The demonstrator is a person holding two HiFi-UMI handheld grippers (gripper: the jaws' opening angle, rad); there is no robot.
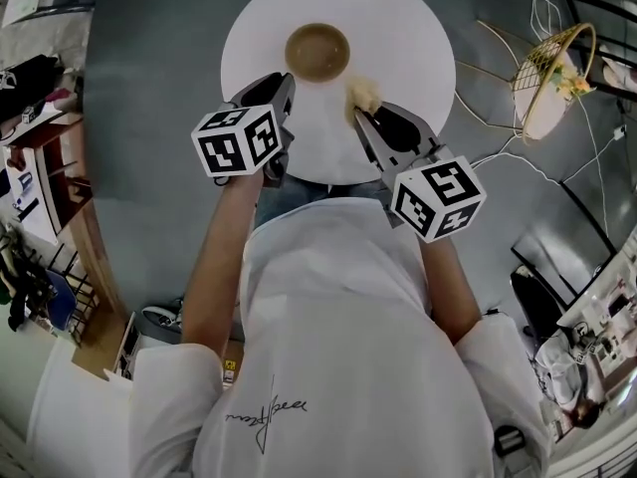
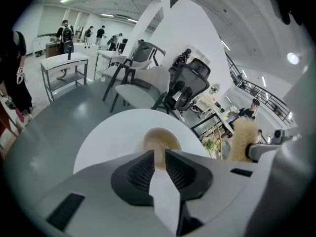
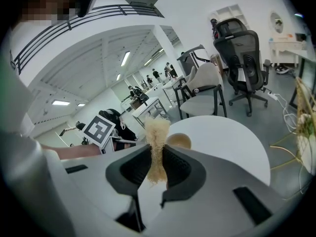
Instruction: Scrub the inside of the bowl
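Room: grey concrete floor point(image 1: 149, 118) in an open workshop, with office chairs point(image 2: 190, 85) and work tables beyond.
Surface: round white table point(image 1: 398, 28), standing in front of the person.
Person: white shirt point(image 1: 338, 347), both forearms reaching forward over the table's near edge.
Left gripper point(image 1: 284, 83): grey two-jaw claw carrying a black-and-white marker cube point(image 1: 239, 139). It pointed down and forward at the bowl's near-left side. In the left gripper view its ribbed pads point(image 2: 143, 172) stood a narrow gap apart with nothing between them point(image 2: 159, 154).
Right gripper point(image 1: 360, 113): matching grey claw with its own marker cube point(image 1: 438, 197), clamped on the scrubber, which rose between its pads point(image 3: 158, 149).
Bowl: small round tan bowl point(image 1: 318, 52), upright on the far half of the table. It showed through the gap of the left jaws, just beyond their tips point(image 2: 160, 139); whether they touched its rim could not be told. From the right gripper view it lay just right of the scrubber and beyond it point(image 3: 180, 141).
Scrubber: pale yellow fibrous tuft point(image 1: 363, 95), sticking up out of the right jaws point(image 3: 157, 130). It was outside the bowl, near its near-right rim, over bare table.
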